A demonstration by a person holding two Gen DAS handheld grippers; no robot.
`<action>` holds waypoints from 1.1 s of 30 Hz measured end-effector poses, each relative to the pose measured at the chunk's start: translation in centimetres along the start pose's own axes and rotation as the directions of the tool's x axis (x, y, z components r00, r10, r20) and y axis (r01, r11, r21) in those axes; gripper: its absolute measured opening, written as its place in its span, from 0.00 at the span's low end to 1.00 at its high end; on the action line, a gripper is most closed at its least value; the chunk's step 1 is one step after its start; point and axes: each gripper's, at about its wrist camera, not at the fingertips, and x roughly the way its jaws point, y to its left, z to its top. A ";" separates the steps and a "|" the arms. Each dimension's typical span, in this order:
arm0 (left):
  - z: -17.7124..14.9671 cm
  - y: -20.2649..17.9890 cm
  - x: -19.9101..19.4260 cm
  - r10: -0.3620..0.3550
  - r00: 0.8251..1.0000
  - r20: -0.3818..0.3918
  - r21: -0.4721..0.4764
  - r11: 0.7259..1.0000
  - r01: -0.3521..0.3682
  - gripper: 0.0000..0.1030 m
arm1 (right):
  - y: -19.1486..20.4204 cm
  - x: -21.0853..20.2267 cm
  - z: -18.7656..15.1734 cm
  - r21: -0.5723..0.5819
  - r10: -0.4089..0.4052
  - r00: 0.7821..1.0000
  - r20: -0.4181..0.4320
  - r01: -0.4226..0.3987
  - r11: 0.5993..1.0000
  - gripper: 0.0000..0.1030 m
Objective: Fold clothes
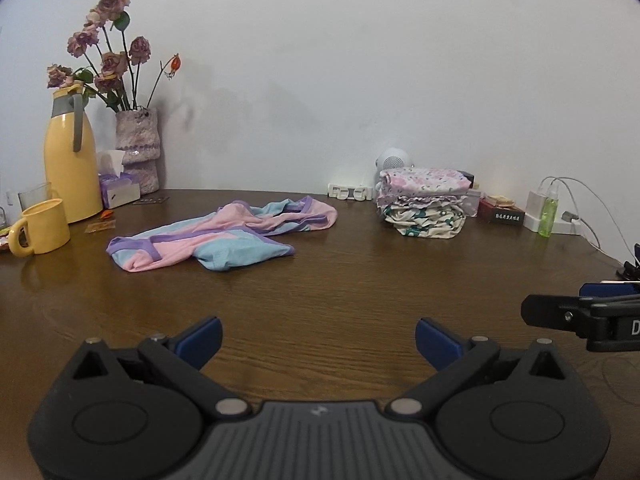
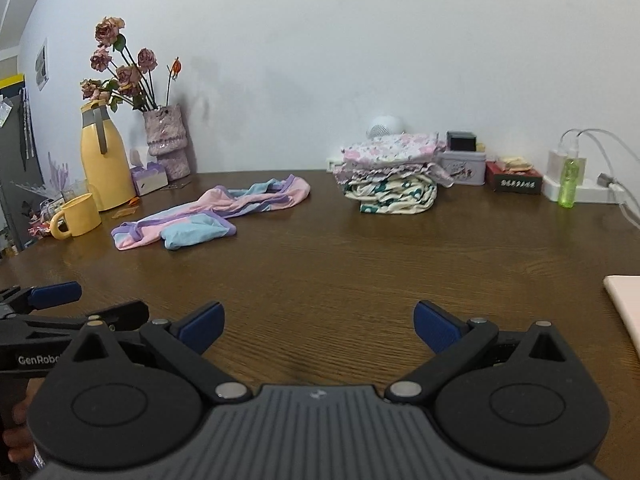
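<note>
A crumpled pink, light-blue and purple garment [image 1: 216, 238] [image 2: 208, 212] lies unfolded on the brown wooden table [image 1: 360, 280] [image 2: 360, 264], toward the back left. A stack of folded patterned clothes [image 1: 424, 204] [image 2: 390, 176] sits at the back near the wall. My left gripper [image 1: 318, 340] is open over the near table edge, well short of the garment, with nothing between its blue pads. My right gripper [image 2: 318, 326] is likewise open and holds nothing. Each gripper shows at the edge of the other's view: the right gripper [image 1: 580, 312] and the left gripper [image 2: 60, 304].
At the back left stand a yellow jug [image 1: 70, 160] [image 2: 104, 160], a yellow mug [image 1: 40, 228] [image 2: 78, 216], a vase of dried roses [image 1: 138, 148] [image 2: 166, 140] and a tissue box [image 1: 118, 190]. At the back right are tins [image 2: 464, 168], a green bottle [image 1: 547, 212] [image 2: 570, 182] and a charger with cables. A pale pad [image 2: 626, 308] lies at the right edge.
</note>
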 end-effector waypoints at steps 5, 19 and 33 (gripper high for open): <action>-0.6 0.0 -1.8 -0.005 1.000 0.007 0.003 1.000 0.005 1.00 | 0.7 -1.6 -0.3 -0.024 -0.026 0.999 0.029 0.026 0.999 1.00; -1.8 0.2 -3.8 -0.018 1.000 0.000 -0.013 1.000 0.018 1.00 | 2.9 -3.4 -1.7 -0.122 -0.031 1.000 0.000 0.030 0.992 1.00; -2.0 0.1 -3.9 -0.029 1.000 -0.001 -0.007 1.000 0.029 1.00 | 2.3 -3.0 -1.8 -0.081 -0.031 0.999 -0.023 0.029 0.996 1.00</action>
